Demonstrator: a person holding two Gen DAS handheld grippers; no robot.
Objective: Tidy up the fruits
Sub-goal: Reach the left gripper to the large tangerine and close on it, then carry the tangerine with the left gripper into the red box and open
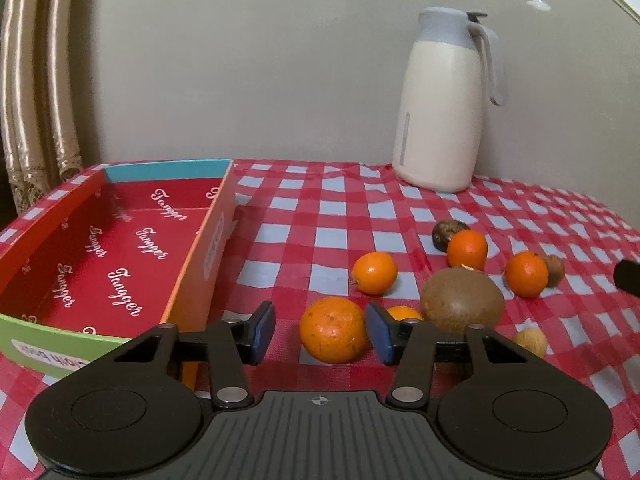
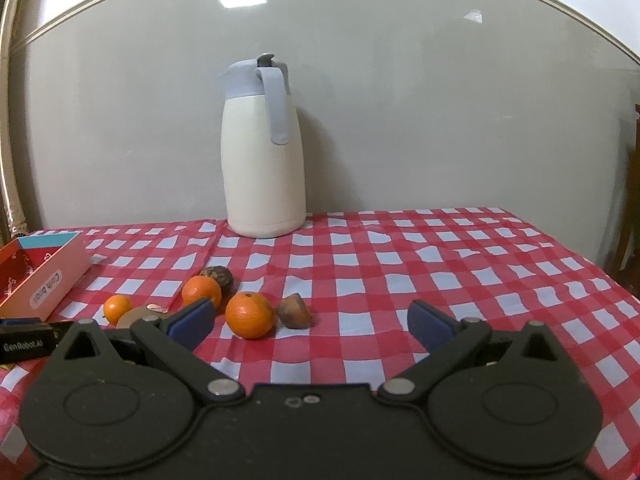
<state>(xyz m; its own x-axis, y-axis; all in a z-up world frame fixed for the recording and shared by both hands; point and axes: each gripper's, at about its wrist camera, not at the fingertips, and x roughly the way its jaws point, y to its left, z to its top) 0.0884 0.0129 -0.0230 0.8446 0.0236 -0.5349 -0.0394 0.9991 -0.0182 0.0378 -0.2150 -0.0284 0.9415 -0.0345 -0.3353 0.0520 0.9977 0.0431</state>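
Jaws of the left gripper (image 1: 320, 330) flank a rough-skinned orange (image 1: 334, 329), the right pad at its skin and a gap left at the other; the right gripper (image 2: 310, 322) gapes wide over bare cloth.

Only the left wrist view shows the shallow cardboard box (image 1: 200, 240) with its red printed lining, just left of the orange, plus a fuzzy oval kiwi (image 1: 462, 306) and a pale nut (image 1: 531, 342). Smooth round tangerines and dark, wrinkled fruits lie scattered on the glossy red-checked tablecloth (image 2: 440, 264). From the right wrist view, the cream jug (image 2: 262, 168) stands against the wall, handle facing forward.
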